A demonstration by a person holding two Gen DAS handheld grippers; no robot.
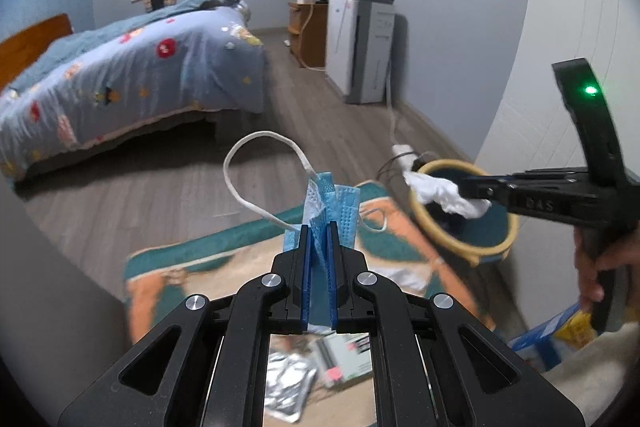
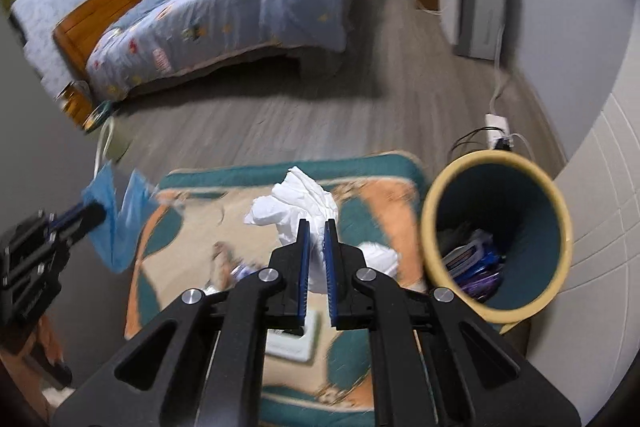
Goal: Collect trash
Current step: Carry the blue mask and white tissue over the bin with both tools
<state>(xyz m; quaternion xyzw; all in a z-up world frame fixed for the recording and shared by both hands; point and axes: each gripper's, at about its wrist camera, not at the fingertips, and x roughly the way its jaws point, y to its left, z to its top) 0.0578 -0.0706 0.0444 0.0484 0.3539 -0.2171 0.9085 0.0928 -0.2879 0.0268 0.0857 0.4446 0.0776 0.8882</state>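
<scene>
Left tongs (image 1: 319,227) are clamped shut on a crumpled blue face mask (image 1: 328,207), whose white ear loop (image 1: 248,163) hangs free above the patterned rug (image 1: 224,259). Right tongs (image 2: 316,227) are closed tight on a wad of white tissue (image 2: 296,203). In the left wrist view this tissue sits over the rim of the yellow-rimmed teal waste bin (image 1: 492,247). Bin stands at the rug's edge beside the wall and already contains wrappers (image 2: 476,263). Further litter lies on the rug.
</scene>
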